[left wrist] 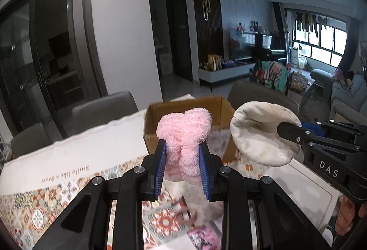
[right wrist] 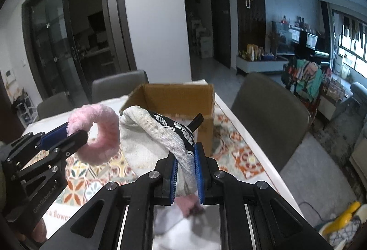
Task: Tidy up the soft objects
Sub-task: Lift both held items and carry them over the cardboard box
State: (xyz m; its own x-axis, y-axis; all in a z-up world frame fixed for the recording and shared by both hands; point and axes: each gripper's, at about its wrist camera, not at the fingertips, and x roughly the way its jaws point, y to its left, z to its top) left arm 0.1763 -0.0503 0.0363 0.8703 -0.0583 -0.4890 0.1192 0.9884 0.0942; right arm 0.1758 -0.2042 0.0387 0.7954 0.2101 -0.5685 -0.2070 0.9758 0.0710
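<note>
- The left gripper [left wrist: 182,166] is clenched on a pink sock [left wrist: 183,135]; its blue pads press the fluffy fabric at lower centre of the left wrist view, and the sock's open cuff stands up above the jaws.
- The right gripper [right wrist: 185,169] is clamped on a white sock [right wrist: 146,135] with black lettering, at lower centre of the right wrist view; the cloth bulges up and to the left of the jaws.
- Both socks hang in the air above the table [right wrist: 240,158], side by side and near each other, not touching as far as can be seen.
- The box [right wrist: 174,98] stands open at the centre of both views, beyond the socks. Little of its inside shows; what lies in it cannot be told.
- Judged done: both socks are picked up and clear of the patterned cloth.
- Judged left: carrying them over the box rim, letting go, or first pairing or folding them; the task line does not say which.
- Blurred soft pieces lie under the grippers at the bottom of both views, so more items probably wait to be sorted.
</note>
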